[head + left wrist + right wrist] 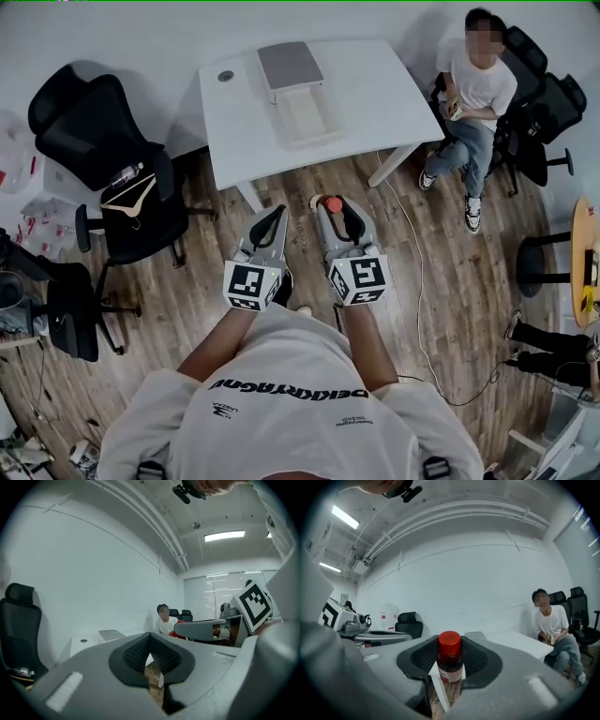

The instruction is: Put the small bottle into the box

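The small bottle (450, 660), dark with a red cap and a pale label, stands upright between the pads of my right gripper (450, 645), which is shut on it. From the head view its red cap (333, 203) shows at that gripper's tip (334, 208), above the wooden floor just short of the white table (375, 84). On the table lies the open white box (305, 117) with its grey lid (289, 64) tipped back. My left gripper (277, 212) is beside the right one, its jaws shut with nothing in them (150, 637).
Black office chairs (103, 131) stand at the left, one with a clothes hanger (129, 197) on it. A person (473, 94) sits at the table's right end. A cable (419, 281) runs over the floor. A small round thing (226, 76) lies on the table's left corner.
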